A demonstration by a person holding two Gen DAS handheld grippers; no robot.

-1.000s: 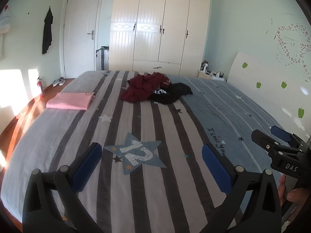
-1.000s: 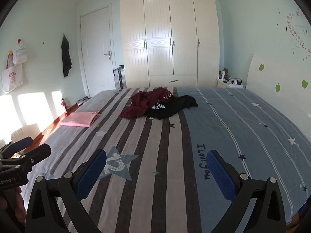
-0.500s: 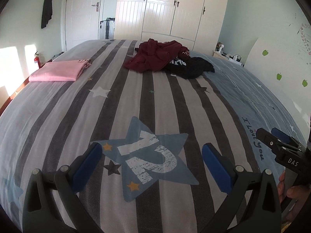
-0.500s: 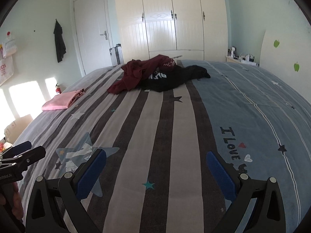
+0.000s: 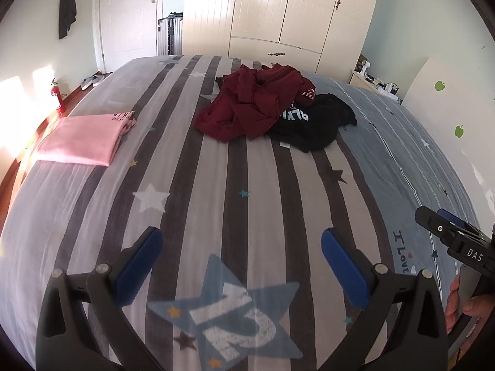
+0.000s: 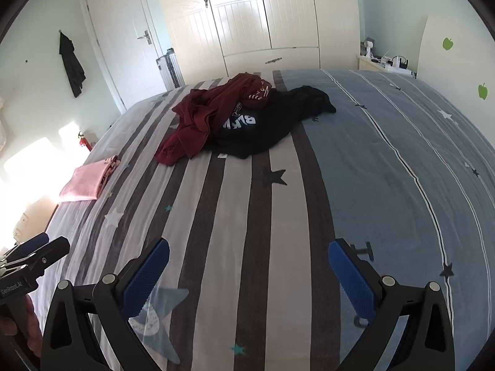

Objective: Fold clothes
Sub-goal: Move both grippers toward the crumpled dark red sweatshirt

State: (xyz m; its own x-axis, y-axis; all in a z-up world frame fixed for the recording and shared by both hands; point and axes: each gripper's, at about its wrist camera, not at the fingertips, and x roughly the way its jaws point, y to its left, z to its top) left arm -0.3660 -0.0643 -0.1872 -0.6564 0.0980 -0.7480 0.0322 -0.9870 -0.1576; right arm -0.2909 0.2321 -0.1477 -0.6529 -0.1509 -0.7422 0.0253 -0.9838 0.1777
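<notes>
Left wrist view: left tongs (image 5: 241, 266) spread wide, nothing between them, over the striped bed (image 5: 216, 185). Crumpled maroon garment (image 5: 250, 108) lies far centre, partly overlapping black garment (image 5: 312, 123) to its right. Folded pink garment (image 5: 80, 139) far left, well apart.

Right wrist view: right tongs (image 6: 249, 275) spread, empty, over the bed; maroon and black pile far centre-left.

A cream wardrobe (image 5: 278, 15), white door (image 5: 130, 15) and red extinguisher (image 5: 56, 95) line the walls.
</notes>
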